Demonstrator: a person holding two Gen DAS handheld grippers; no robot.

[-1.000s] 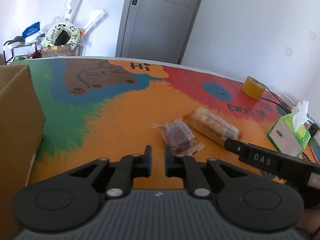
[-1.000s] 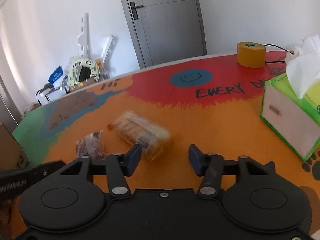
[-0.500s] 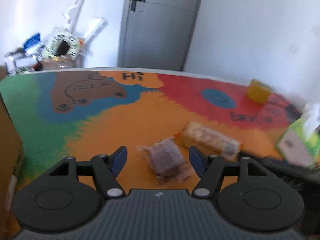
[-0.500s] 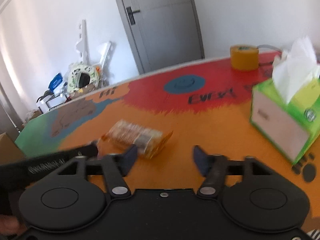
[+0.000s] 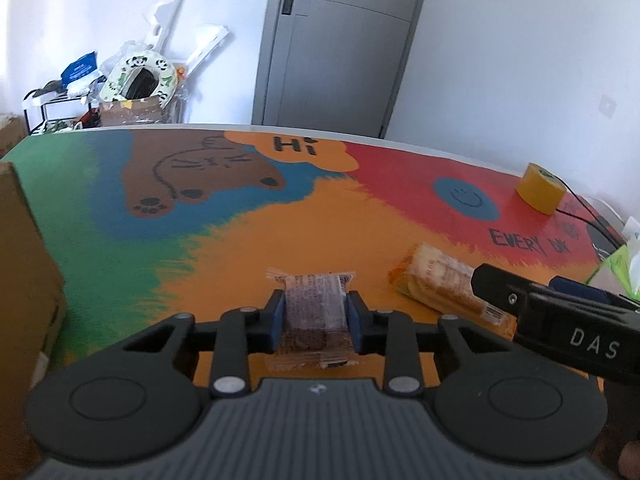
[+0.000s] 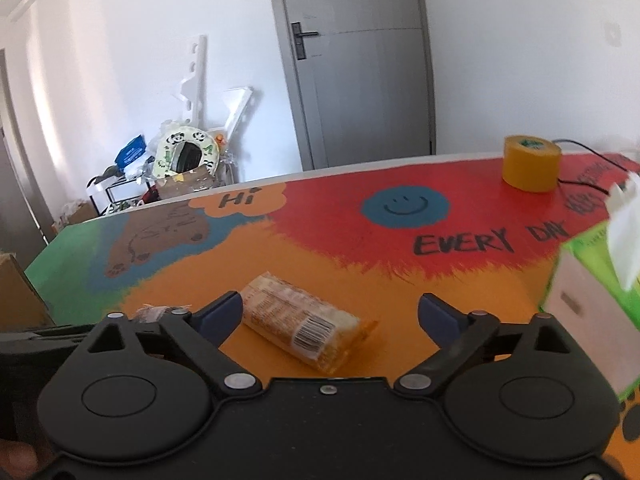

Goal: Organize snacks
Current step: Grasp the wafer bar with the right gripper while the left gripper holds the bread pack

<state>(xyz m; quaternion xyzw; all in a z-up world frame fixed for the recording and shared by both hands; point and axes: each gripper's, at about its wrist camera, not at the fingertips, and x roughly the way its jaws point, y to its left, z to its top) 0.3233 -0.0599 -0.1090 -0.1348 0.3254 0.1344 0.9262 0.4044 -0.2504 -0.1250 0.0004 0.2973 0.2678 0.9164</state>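
Note:
My left gripper (image 5: 315,318) is shut on a brown cake in a clear wrapper (image 5: 314,312), low over the orange part of the table. A long orange-wrapped biscuit pack (image 5: 438,284) lies to its right; in the right wrist view the pack (image 6: 300,320) lies on the table between the open fingers of my right gripper (image 6: 330,314), nearer the left finger. The right gripper's body (image 5: 560,332) reaches in at the right of the left wrist view, over the pack's near end.
A cardboard box (image 5: 24,280) stands at the table's left edge. A green tissue box (image 6: 592,308) stands at the right. A yellow tape roll (image 6: 530,168) with a black cable sits at the far right. The table top (image 5: 248,216) is painted in bright colours.
My left gripper opened, moved up to the brown cake and shut on it. My right gripper stayed open and shifted so the biscuit pack now lies between its fingers.

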